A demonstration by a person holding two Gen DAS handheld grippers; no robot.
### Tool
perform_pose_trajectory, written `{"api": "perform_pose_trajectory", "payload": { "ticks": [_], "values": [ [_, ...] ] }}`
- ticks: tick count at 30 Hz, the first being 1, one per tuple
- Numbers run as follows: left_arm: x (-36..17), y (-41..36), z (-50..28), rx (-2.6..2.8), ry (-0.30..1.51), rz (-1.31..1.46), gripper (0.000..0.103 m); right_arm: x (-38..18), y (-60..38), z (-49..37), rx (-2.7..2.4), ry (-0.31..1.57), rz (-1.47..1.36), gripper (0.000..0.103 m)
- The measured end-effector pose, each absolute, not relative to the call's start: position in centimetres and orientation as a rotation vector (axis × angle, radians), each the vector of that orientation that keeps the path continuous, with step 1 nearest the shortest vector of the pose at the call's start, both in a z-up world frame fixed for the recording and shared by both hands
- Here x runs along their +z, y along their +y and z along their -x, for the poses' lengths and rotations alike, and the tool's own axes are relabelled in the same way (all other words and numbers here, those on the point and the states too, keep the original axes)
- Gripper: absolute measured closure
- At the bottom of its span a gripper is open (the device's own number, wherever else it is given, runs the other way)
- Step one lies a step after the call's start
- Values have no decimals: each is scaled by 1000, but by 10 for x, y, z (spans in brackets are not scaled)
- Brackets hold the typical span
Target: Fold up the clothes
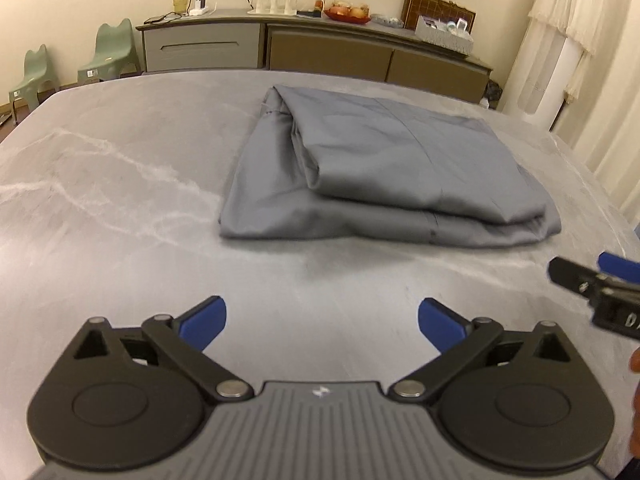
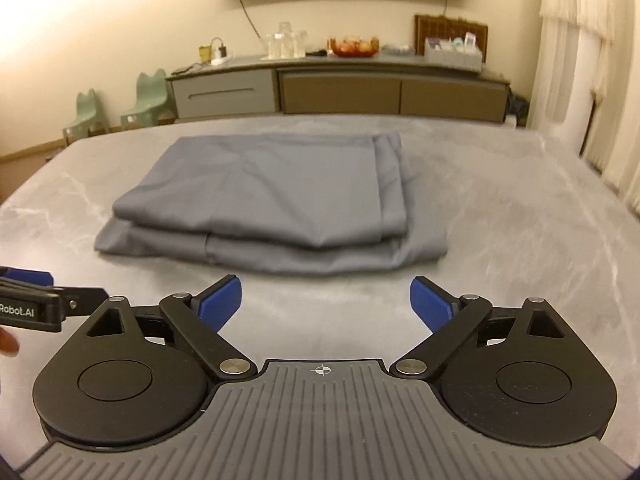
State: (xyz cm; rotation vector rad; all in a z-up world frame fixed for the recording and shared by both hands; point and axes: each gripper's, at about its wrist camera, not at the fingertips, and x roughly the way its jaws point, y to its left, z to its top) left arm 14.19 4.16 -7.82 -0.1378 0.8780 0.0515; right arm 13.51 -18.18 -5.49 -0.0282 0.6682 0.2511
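While angled down over table (image 1: 100, 184), left gripper (image 1: 322, 320) and right gripper (image 2: 326, 300) hover side by side near folded grey cloth (image 1: 384, 168), jaws spread, empty.

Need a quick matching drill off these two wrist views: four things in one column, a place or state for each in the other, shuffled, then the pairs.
Things:
1. grey cloth
2. left claw
3. fruit bowl
4. green chairs

Places or states:
A. on the floor by the wall, left of the sideboard
B. open, nothing between its fingers
C. folded, lying on the table
D. on top of the sideboard

Pairs: 1-C, 2-B, 3-D, 4-A
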Motion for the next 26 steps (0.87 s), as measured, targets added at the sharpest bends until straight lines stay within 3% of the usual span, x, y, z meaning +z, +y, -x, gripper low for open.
{"api": "perform_pose_trajectory", "payload": {
  "ticks": [9, 15, 26],
  "values": [
    [-58, 22, -122, 52, 817, 83, 0, -65, -176, -118, 316, 666, 48, 9],
    [-44, 15, -108, 1, 706, 189, 0, -63, -180, -115, 317, 661, 29, 9],
    [-39, 1, -105, 49, 716, 141, 0, -58, -193, -114, 305, 655, -19, 9]
  ]
}}
